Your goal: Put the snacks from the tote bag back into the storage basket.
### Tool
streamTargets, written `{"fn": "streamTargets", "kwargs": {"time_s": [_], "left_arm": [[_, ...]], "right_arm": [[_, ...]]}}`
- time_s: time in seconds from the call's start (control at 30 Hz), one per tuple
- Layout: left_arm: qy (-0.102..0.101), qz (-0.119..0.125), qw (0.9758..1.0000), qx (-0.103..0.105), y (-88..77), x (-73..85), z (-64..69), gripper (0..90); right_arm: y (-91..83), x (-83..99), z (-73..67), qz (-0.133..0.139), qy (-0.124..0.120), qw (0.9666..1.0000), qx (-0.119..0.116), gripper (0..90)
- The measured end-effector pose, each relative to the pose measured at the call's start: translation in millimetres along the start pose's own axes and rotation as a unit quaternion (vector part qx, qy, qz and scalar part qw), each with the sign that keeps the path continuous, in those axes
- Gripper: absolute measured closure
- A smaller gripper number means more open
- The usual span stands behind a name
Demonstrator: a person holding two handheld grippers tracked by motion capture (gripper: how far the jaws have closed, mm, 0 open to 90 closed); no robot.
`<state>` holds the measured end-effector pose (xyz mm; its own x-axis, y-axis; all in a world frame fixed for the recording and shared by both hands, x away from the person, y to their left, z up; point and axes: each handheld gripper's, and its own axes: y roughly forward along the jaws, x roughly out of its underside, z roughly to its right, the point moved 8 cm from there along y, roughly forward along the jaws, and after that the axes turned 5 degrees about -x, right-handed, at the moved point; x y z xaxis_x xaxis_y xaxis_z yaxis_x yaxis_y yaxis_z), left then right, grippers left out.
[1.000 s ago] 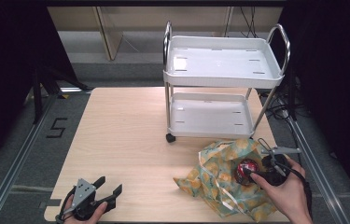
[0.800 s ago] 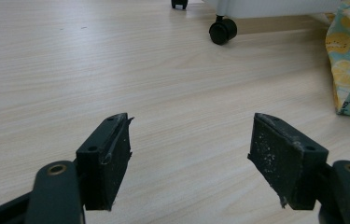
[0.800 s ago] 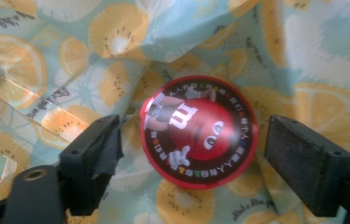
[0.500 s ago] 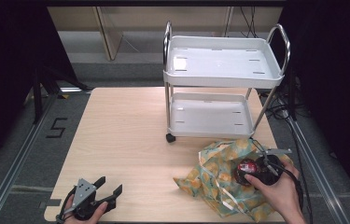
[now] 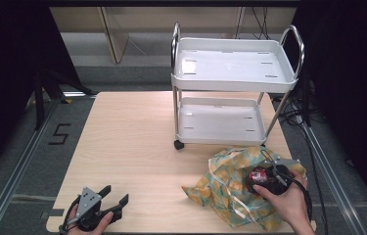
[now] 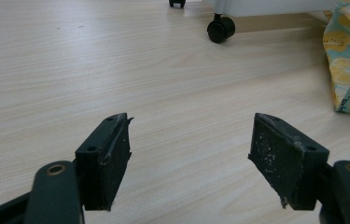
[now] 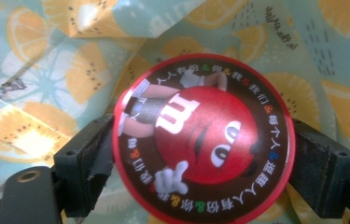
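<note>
A round red candy tin (image 7: 204,140) is pinched between the widely spread jaws of the right gripper (image 7: 204,154), its lower edge cut off at the frame's bottom, above a lemon-print bag (image 7: 46,70). At lower left in the high view, the left gripper (image 5: 103,205) is seen with jaws spread and empty.

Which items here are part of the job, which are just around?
In play: round red candy tin between the right tongs; fruit-print bag beneath it.
Just around: white two-shelf cart; left tongs, open over bare table.

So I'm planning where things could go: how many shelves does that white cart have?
2. The upper shelf sits at the top between the cart's metal handles; the lower shelf is just above the wheels, behind the fruit-print bag.
</note>
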<state>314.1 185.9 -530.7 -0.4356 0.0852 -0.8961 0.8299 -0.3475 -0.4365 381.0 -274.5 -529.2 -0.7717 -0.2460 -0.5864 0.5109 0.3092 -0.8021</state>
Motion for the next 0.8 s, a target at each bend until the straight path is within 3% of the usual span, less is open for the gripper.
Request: {"fn": "streamTargets", "kwargs": {"time_s": [0.1,0.17,0.2,0.23,0.27,0.3,0.37,0.4,0.53,0.63,0.67,0.73,0.8], "left_arm": [[0.002,-0.004,1.0,-0.003,-0.5,0.3,-0.2,28.1],[-0.003,0.002,1.0,0.001,0.2,-0.3,0.6,28.1],[-0.001,0.001,1.0,0.001,0.1,-0.1,0.3,28.1],[-0.001,0.001,1.0,0.001,0.1,-0.1,0.3,28.1],[-0.002,0.001,1.0,0.001,0.2,-0.2,0.4,28.1],[-0.003,0.001,1.0,0.001,0.1,-0.2,0.6,28.1],[-0.002,0.0,1.0,0.002,-0.2,-0.1,0.6,28.1],[-0.003,0.0,1.0,0.002,-0.3,0.0,0.7,28.1],[-0.003,0.001,1.0,0.004,0.3,-0.2,0.9,28.1],[0.0,-0.002,1.0,0.001,-0.9,0.1,-0.1,28.1],[-0.002,0.0,1.0,0.003,-0.6,0.0,0.1,28.1],[-0.002,-0.001,1.0,0.003,-0.5,0.1,0.2,28.1],[-0.004,-0.001,1.0,0.004,-0.2,0.0,1.0,28.1]], "right_arm": [[-0.8,1.0,-1.7,-0.007,0.014,0.9999,0.0,19.0],[0.0,0.5,-2.3,-0.008,0.009,0.9999,-0.005,21.4],[1.3,0.7,0.3,-0.007,-0.008,0.9999,0.0,22.5],[1.0,0.5,-1.8,-0.008,0.009,0.9999,0.002,23.2],[1.0,0.5,-1.8,-0.008,0.009,0.9999,0.002,23.2],[3.0,1.1,1.4,-0.007,-0.01,0.9999,0.01,24.1],[3.8,0.9,1.2,-0.007,-0.008,0.9999,0.009,24.3],[2.0,1.2,-2.3,-0.011,0.003,0.9999,-0.002,24.9],[0.6,0.8,-2.0,-0.011,-0.008,0.9998,0.012,25.9],[-1.1,1.8,-3.4,-0.006,-0.006,1.0,0.005,26.3],[-1.4,1.9,-0.3,0.0,-0.019,0.9997,0.012,26.3],[-2.6,2.8,-2.3,-0.003,-0.006,1.0,0.007,26.4],[-3.4,3.9,0.6,0.002,-0.026,0.9996,0.012,26.5]]}}
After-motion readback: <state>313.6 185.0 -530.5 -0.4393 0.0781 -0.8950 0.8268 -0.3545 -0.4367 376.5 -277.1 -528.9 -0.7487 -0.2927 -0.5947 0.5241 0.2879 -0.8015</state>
